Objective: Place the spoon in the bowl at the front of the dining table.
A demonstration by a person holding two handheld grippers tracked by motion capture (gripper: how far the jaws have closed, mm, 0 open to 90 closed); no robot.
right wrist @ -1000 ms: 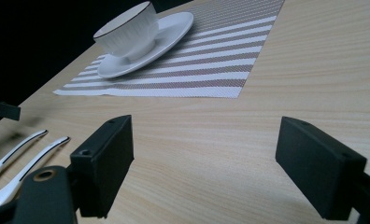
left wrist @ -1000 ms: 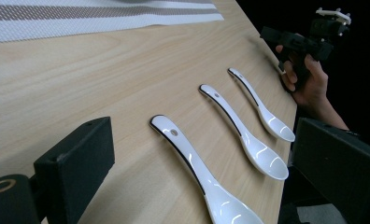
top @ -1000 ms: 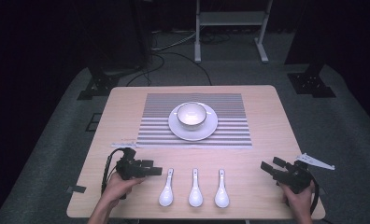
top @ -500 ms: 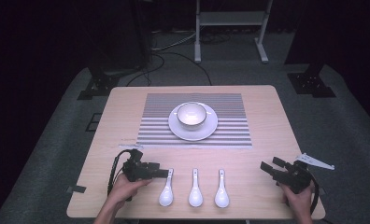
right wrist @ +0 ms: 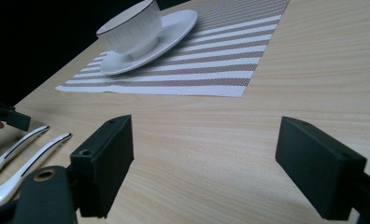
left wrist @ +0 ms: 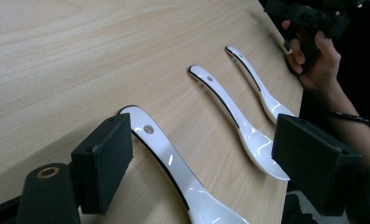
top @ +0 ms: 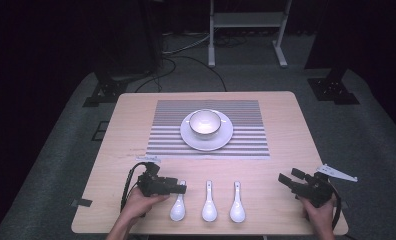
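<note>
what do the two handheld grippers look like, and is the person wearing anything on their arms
Both the left gripper and the right gripper are matte black, each with two flat, blocky rectangular jaws. A black cable loops from the left one, and a grey three-cornered plate tops the right one. The forearms look sleeveless; a dark band circles the right wrist.

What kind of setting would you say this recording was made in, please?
Probably a recording studio or lab, not a dining room: the wooden table stands alone on grey carpet against black surroundings, with cables and a metal stand behind, and a staged striped placemat, bowl and spoons.
</note>
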